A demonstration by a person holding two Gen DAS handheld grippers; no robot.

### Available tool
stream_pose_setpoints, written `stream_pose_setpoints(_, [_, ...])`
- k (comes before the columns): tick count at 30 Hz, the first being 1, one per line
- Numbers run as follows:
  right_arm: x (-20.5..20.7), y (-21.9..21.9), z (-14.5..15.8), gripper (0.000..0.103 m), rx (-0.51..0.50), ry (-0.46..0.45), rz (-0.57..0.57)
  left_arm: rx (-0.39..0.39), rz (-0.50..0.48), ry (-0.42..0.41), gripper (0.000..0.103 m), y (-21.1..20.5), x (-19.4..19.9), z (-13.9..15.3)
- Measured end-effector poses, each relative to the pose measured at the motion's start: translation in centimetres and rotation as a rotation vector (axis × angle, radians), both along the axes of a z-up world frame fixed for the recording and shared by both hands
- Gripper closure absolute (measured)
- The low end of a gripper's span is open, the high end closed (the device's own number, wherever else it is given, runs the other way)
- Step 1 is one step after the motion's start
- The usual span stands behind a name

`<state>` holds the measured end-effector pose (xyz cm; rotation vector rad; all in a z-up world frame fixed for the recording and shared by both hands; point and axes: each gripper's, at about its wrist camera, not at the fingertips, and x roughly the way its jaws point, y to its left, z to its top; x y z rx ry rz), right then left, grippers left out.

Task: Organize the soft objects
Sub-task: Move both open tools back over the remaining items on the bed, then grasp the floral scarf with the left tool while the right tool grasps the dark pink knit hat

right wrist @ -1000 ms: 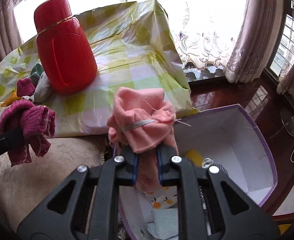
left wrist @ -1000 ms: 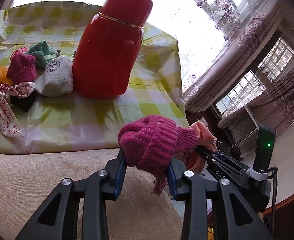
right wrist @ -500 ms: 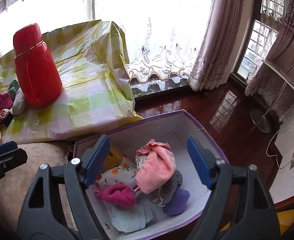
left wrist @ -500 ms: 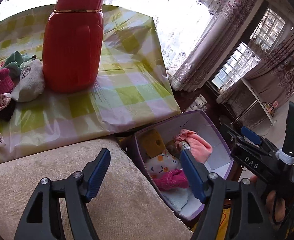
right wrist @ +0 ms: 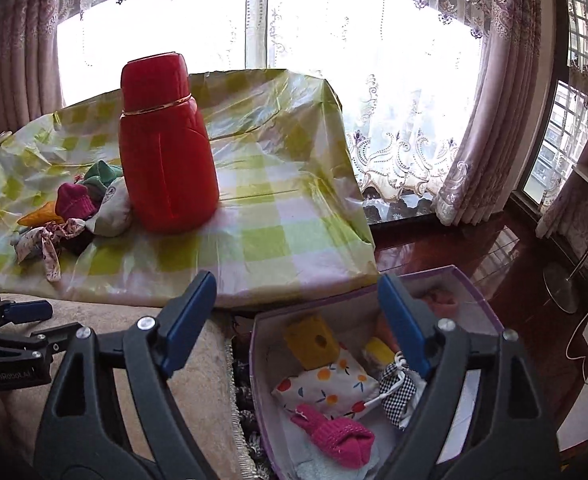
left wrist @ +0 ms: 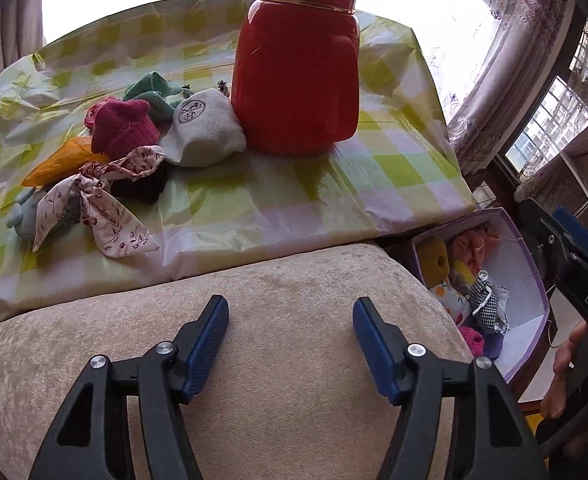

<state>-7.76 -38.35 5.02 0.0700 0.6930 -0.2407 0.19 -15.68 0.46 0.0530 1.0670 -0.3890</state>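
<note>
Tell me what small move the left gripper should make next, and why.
Probably reach the left gripper forward to the soft pile, starting with the maroon knit hat beside the red flask. Its jaws, just partly closed, hold nothing, and the box already has earlier items.

The left wrist view is aimed steeply down over a beige cushion, close before the red flask. The right wrist view is set farther back, right of the flask, above the purple box. Flask, checked cloth and box are shared.
</note>
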Motion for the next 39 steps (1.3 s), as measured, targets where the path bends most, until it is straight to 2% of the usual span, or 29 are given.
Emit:
stream_pose_setpoints(5, [1.7,3.8,-0.1,0.018,0.037,0.002,0.147,-0.037,0.031,0.001,0.044,3.2,0.3,0.1])
stream_pose_setpoints(11, [4.4,8.0,-1.1,0.018,0.057,0.065,0.208,-0.075,0.178,-0.007,0.044,8.5,1.4,0.3])
stream_pose_setpoints(18, [7.9,12.1,-1.9,0.018,0.063,0.118,0.302,-0.130,0.409,0.004,0.044,15.8,4.4,-0.3])
stream_pose_setpoints(23, [10.5,14.5,-3.0,0.019,0.027,0.165,0.331,-0.171,0.495,0.002,0.044,18.4,6.3,-0.5])
stream_pose_setpoints(29, [12.7,16.0,-3.8,0.019,0.003,0.197,0.345,-0.257,0.479,0.041,0.044,18.1,9.1,-1.2])
stream_pose_setpoints(32, [13.4,16.5,-4.0,0.019,-0.008,0.198,0.350,-0.322,0.473,0.100,0.044,17.6,11.0,-2.1])
stream_pose_setpoints(34, [13.9,16.8,-4.1,0.019,-0.006,0.201,0.351,-0.341,0.470,0.140,0.044,17.0,12.3,-2.8])
stream_pose_setpoints(39, [15.2,17.3,-4.7,0.019,-0.002,0.215,0.350,-0.361,0.473,0.180,0.044,16.0,14.7,-4.3])
